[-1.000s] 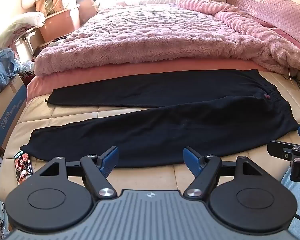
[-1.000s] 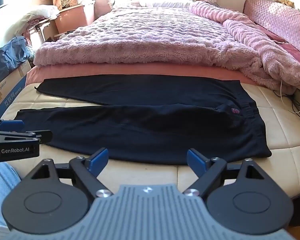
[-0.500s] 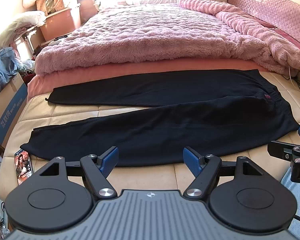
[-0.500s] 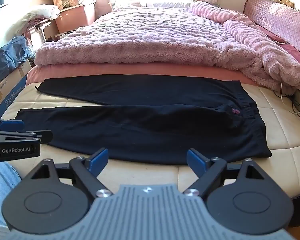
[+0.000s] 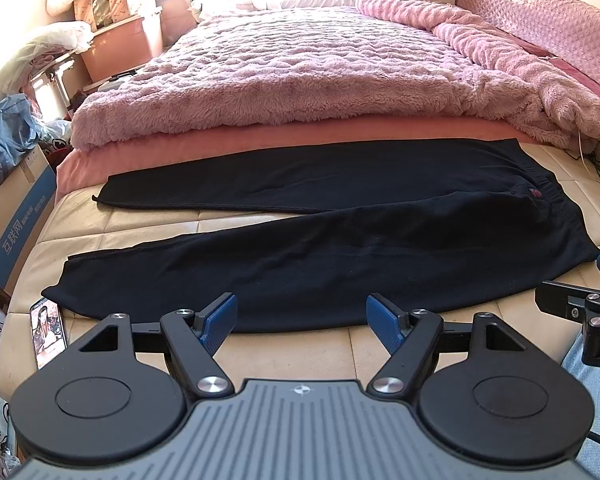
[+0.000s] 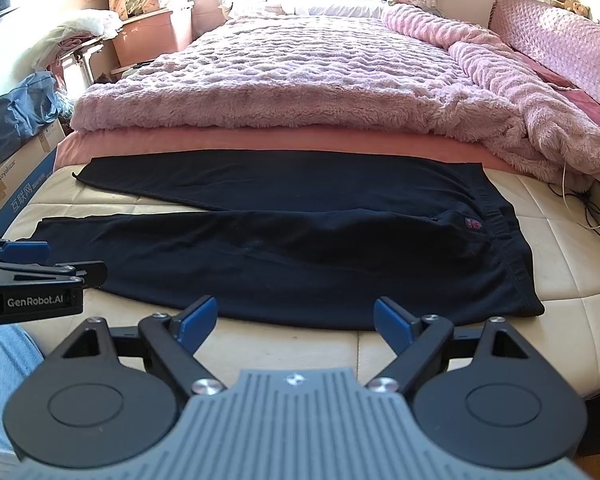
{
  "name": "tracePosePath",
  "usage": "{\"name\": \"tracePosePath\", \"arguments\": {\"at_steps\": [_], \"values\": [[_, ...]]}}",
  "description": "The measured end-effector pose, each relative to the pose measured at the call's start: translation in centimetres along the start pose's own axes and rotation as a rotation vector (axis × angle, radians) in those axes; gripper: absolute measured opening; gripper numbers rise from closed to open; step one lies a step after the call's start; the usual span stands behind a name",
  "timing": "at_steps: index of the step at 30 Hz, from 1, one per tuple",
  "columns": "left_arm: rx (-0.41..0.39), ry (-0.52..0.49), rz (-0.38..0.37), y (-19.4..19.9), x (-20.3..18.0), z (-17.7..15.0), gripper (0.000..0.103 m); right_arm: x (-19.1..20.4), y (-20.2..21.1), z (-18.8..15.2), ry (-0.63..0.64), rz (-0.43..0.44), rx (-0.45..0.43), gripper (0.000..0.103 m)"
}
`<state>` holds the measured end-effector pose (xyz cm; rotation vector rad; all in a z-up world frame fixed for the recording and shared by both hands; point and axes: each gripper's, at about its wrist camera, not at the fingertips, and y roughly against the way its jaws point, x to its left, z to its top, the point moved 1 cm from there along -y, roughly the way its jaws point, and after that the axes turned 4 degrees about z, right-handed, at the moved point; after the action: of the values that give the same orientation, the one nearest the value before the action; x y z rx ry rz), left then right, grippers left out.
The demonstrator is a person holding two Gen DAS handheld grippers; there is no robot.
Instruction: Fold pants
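Black pants lie flat across the cream mattress, waistband to the right, both legs spread apart toward the left. My left gripper hovers open just before the near leg's front edge, nothing between its blue pads. My right gripper is also open, poised before the near edge close to the waistband end. Each gripper shows at the other view's side: the right gripper, the left gripper.
A fluffy pink blanket over a salmon sheet fills the bed behind the pants. A phone lies at the mattress's left corner. Cardboard boxes and bags stand left of the bed. Cables trail at the right.
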<state>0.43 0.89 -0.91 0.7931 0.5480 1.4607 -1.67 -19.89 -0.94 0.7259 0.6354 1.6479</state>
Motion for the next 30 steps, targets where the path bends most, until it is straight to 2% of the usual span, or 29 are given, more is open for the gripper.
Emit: {"name": "tracePosePath", "arguments": {"at_steps": [30], "values": [[0.0, 0.001, -0.002, 0.02, 0.12, -0.07, 0.086, 0.23, -0.05, -0.09, 0.005, 0.002, 0.0, 0.082]]}}
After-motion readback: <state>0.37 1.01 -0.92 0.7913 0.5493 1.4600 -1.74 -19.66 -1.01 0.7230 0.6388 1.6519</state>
